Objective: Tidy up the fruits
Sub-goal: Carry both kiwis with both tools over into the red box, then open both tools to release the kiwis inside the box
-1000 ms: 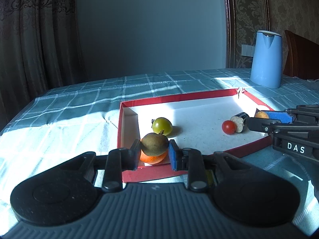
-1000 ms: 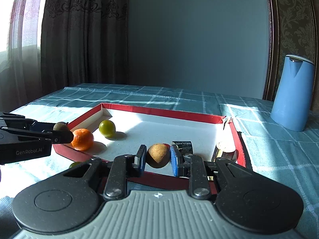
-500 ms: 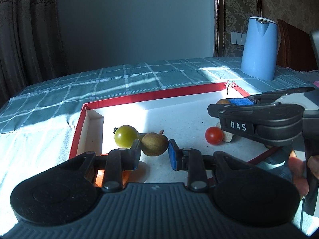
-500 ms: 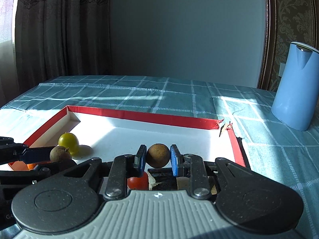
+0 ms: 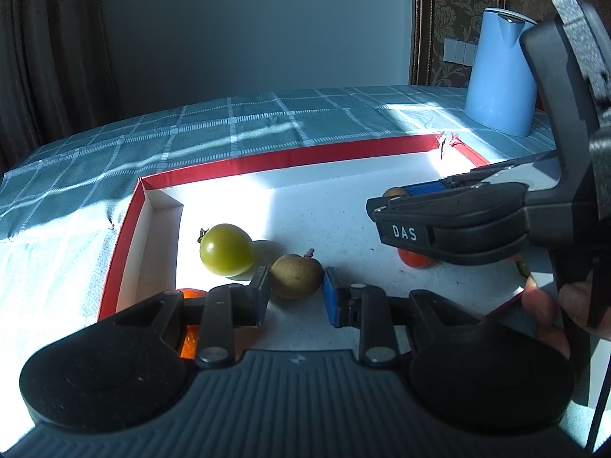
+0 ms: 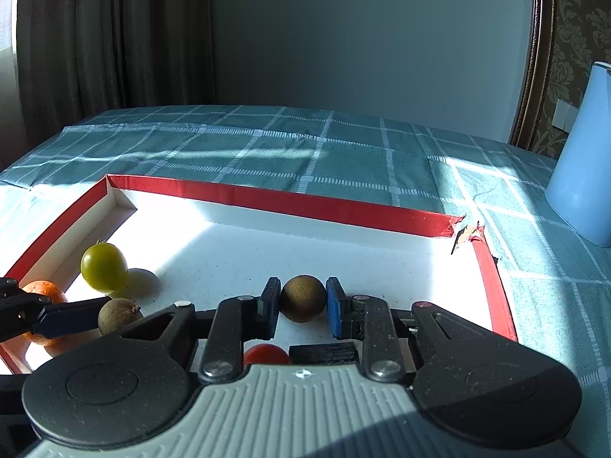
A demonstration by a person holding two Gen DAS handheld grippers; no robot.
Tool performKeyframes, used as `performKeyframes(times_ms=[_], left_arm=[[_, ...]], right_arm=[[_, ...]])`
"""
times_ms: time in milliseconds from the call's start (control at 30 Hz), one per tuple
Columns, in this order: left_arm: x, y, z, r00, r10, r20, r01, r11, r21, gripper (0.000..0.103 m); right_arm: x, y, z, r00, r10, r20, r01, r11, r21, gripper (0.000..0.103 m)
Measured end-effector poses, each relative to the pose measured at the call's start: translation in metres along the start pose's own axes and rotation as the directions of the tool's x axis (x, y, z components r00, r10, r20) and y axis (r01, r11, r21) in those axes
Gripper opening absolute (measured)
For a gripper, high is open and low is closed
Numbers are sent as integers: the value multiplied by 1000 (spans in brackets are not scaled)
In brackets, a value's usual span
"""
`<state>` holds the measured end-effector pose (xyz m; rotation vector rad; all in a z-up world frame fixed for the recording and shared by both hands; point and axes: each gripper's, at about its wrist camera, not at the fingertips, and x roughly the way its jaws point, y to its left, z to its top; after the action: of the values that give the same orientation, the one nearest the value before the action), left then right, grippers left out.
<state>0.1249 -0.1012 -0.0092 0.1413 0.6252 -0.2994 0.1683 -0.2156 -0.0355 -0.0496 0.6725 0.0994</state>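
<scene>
Inside the red tray (image 6: 290, 201), the left gripper (image 5: 297, 291) stands released around one small brown fruit (image 5: 296, 275), while the right gripper (image 6: 303, 302) grasps another round brown fruit (image 6: 303, 298); both look light, with a thin brittle shell, best held gently across the middle.

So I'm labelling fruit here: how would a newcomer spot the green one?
Find the red-rimmed tray on the checked cloth. Near its left wall sits the green tomato, smooth and shiny, unlike the dull brown fruit and the orange beside it.

A home dining room — checked tablecloth (image 6: 343, 152), curtains (image 6: 95, 38), kettle (image 5: 500, 72).
</scene>
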Motion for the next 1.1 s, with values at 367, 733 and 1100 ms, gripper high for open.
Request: performKeyframes(times_ms=[367,733,1100], left_arm=[[-15,-7,-7,996,48,76,-52,997,58,51],[-49,-2,-28,981,62,185,-73,996,55,68],[-78,24,-47,974,49,220,-32,996,-82,78]], right_arm=[[-10,-8,-4,1000,-4,30,3,999,36,26],[-56,-26,-19,989,25,148,-48,987,153,26],[-107,-33,-64,974,68,216,-115,971,210,50]])
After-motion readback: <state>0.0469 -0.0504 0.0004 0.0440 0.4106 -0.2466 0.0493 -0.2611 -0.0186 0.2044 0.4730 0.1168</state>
